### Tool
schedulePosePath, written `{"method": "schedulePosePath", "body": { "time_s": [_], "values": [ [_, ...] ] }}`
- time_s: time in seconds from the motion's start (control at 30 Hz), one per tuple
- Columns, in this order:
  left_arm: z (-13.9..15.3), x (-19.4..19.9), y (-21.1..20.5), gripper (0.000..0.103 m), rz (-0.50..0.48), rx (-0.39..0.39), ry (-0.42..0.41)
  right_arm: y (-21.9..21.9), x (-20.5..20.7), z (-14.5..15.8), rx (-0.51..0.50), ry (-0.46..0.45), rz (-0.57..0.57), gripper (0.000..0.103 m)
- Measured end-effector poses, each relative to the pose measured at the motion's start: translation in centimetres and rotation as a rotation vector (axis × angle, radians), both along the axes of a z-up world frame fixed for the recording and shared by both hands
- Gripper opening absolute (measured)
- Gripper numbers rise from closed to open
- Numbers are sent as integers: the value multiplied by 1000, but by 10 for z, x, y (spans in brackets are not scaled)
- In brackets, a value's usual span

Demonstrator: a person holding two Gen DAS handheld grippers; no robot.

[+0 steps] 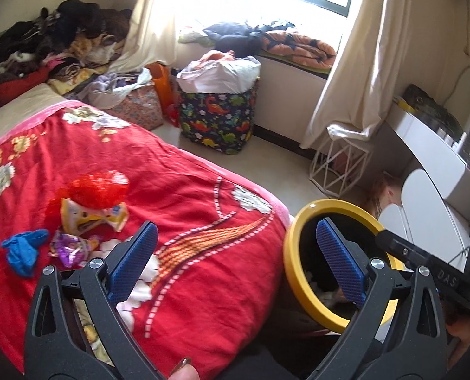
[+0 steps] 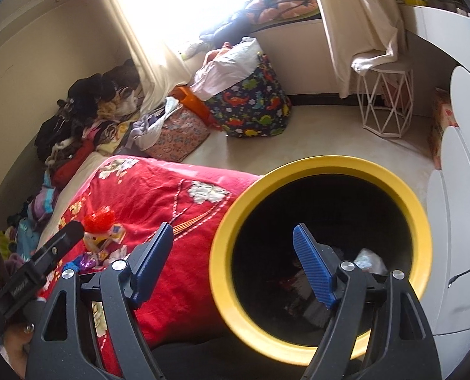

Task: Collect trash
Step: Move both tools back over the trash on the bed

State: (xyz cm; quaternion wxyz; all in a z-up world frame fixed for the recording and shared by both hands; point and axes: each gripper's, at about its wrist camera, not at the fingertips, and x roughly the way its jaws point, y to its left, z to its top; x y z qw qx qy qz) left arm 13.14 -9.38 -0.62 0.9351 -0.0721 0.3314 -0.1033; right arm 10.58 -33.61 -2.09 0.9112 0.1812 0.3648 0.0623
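The left hand-held gripper (image 1: 236,247) has its jaws spread wide with nothing between the blue pads. Its left pad hangs over the red blanket (image 1: 184,196) on the bed; its right pad hangs over the mouth of the yellow-rimmed bin (image 1: 290,272), which stands just beside the bed's rounded corner.

The trash lies ahead and to the left of this gripper, well inside the blanket's edge: a red mesh ball (image 1: 98,188), a yellow snack wrapper (image 1: 92,217) touching it from below, a purple foil wrapper (image 1: 71,248) nearer the gripper, and a blue crumpled piece (image 1: 24,248) farthest left. The blanket between them and the bed's corner is bare, giving open room.

The right hand-held gripper (image 2: 233,243) also stands spread, its jaws holding nothing. Its right pad sits over the bin's dark opening, where some scraps (image 2: 369,258) lie at the bottom; its left pad is over the blanket's edge. The bin's rim (image 2: 326,163) touches or nearly touches the blanket on the left.

Beyond the bin, the pale floor (image 2: 314,126) is open up to a dinosaur-print bag (image 2: 254,107) and a white wire stool (image 2: 385,101) under the curtain. A white cabinet (image 2: 463,221) stands close on the right of the bin, leaving a narrow gap there.
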Motion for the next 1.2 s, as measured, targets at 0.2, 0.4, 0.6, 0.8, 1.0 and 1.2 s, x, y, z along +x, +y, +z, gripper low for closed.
{"method": "schedulePosePath", "body": {
  "time_s": [0.2, 0.4, 0.6, 0.8, 1.0, 1.2],
  "values": [
    [2, -1, 29, 92, 60, -4, -9, 25, 2, 4, -16, -12, 48, 77],
    [3, -4, 53, 92, 102, -7, -14, 51, 4, 7, -28, -23, 104, 77],
    [5, -6, 71, 92, 137, -4, -20, 79, 6, 10, -44, -37, 169, 78],
    [5, -8, 88, 92, 165, -2, -25, 103, 8, 13, -49, -43, 229, 78],
    [4, -10, 109, 92, 207, -7, -19, 129, 9, 14, -67, -54, 291, 78],
    [1, -13, 128, 92, 240, -3, -18, 154, 11, 13, -85, -60, 356, 78]
  ]
}}
